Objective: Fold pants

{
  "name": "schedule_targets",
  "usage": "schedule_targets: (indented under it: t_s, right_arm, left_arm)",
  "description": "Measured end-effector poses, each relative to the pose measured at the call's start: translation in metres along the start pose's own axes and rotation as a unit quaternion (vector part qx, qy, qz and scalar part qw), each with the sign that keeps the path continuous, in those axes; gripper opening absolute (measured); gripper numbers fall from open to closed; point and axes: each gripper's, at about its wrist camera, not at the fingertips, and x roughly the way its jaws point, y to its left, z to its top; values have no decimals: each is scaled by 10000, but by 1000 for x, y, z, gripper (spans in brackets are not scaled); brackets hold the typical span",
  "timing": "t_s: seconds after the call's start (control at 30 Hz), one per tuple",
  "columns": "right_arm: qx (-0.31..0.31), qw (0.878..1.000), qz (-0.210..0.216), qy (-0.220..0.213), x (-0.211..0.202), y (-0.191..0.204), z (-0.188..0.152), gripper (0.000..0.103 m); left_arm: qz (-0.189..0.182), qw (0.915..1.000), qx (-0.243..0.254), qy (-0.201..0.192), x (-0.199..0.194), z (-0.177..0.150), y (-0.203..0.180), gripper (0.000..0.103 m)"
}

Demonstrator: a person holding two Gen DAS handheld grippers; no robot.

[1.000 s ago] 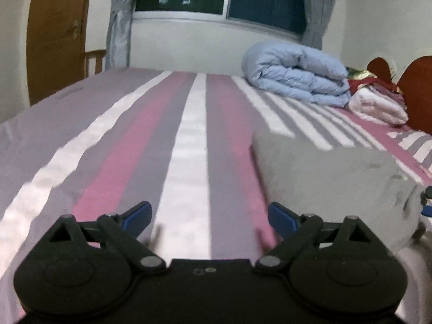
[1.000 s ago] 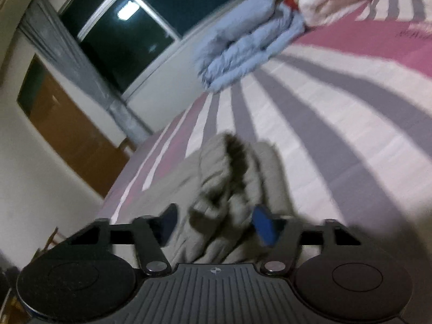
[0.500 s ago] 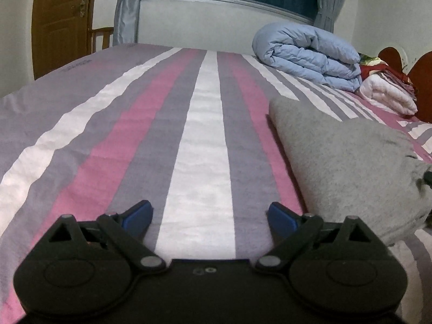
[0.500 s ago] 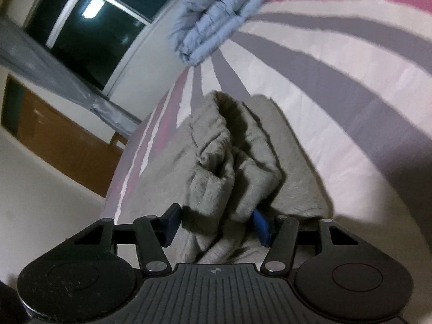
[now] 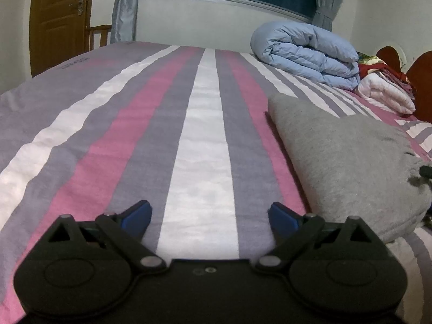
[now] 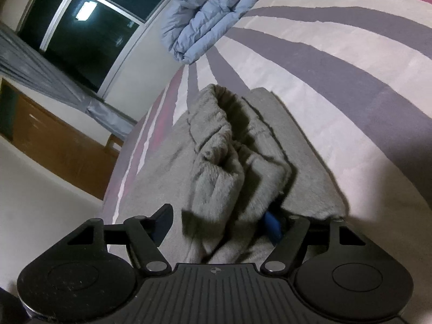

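The grey pants [image 5: 348, 159] lie folded on the striped bed [image 5: 199, 124], at the right of the left wrist view. My left gripper [image 5: 210, 216] is open and empty, low over the bed, just left of the pants. In the right wrist view the pants [image 6: 224, 167] are bunched into a raised fold. My right gripper [image 6: 218, 221] stands open around that bunched fold, with the cloth between its fingers; the right fingertip is partly hidden by cloth.
A folded blue duvet [image 5: 305, 51] lies at the far side of the bed; it also shows in the right wrist view [image 6: 210, 13]. Folded white and red bedding [image 5: 383, 91] and a wooden headboard [image 5: 421, 81] are at the right. A wooden door [image 5: 59, 19] and window stand beyond.
My left gripper has sunk lower toward the bed and stays open. My right gripper has opened wider around the bunched cloth and lowered toward the bed.
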Motion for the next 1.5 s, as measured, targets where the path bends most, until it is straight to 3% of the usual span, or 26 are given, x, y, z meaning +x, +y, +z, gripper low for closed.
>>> schedule_targets:
  t_s: [0.1,0.27,0.3,0.33,0.37,0.47,0.6,0.7,0.77,0.93,1.1,1.2,1.27,1.3,1.37,1.43,1.5]
  right_arm:
    - [-49,10000,47,-49,-6,0,-4,71]
    - [-137,9999,-27,38,23,9,11,71]
    - [-267,9996,-48,92,29,14,12,64]
    - [-407,9990,-95,144,34,19,13,50]
    - [-504,9985,-39,193,35,23,14,49]
    - [-777,9962,396,-44,21,40,19,43]
    - [-623,9935,765,-568,-8,43,25,43]
    - [-198,9978,300,-561,-3,7,19,43]
    - [149,9994,-155,-276,10,-24,12,43]
    - [-307,9994,-15,-143,-4,-23,10,50]
    - [-861,9940,-351,-575,-38,-14,5,52]
    - [-838,9938,-404,-614,-42,-9,-3,54]
    - [-873,9932,-539,-550,-36,-7,-1,59]
    - [-807,9945,-554,-378,-31,-9,2,67]
    - [-756,9945,-720,-93,-24,-15,11,72]
    - [-649,9957,-598,-286,-35,-20,16,72]
    - [-663,9916,-859,-701,-54,-22,19,72]
  left_arm:
    - [4,10000,28,5,1,-1,0,89]
    - [65,9999,83,43,3,-2,-4,89]
    - [71,9999,85,46,3,-2,-4,90]
    - [80,9999,86,57,4,-3,-5,90]
    - [85,9999,85,62,4,-3,-5,90]
    - [107,9999,106,66,4,-3,-6,90]
    - [152,9998,140,80,5,-4,-7,91]
    - [151,9997,143,83,5,-3,-7,91]
    - [144,9998,148,82,5,-4,-7,91]
    - [180,9996,177,94,6,-4,-8,92]
    - [175,9997,175,86,6,-4,-7,92]
    - [191,9997,166,66,4,-2,-8,92]
    - [87,9999,130,-27,-2,-1,-9,92]
    - [17,9999,104,-114,-6,0,-10,92]
    - [-136,9996,33,-231,-11,3,-13,92]
    - [-292,9991,26,-306,-15,6,-18,92]
    - [-379,9986,131,-335,-16,8,-26,92]
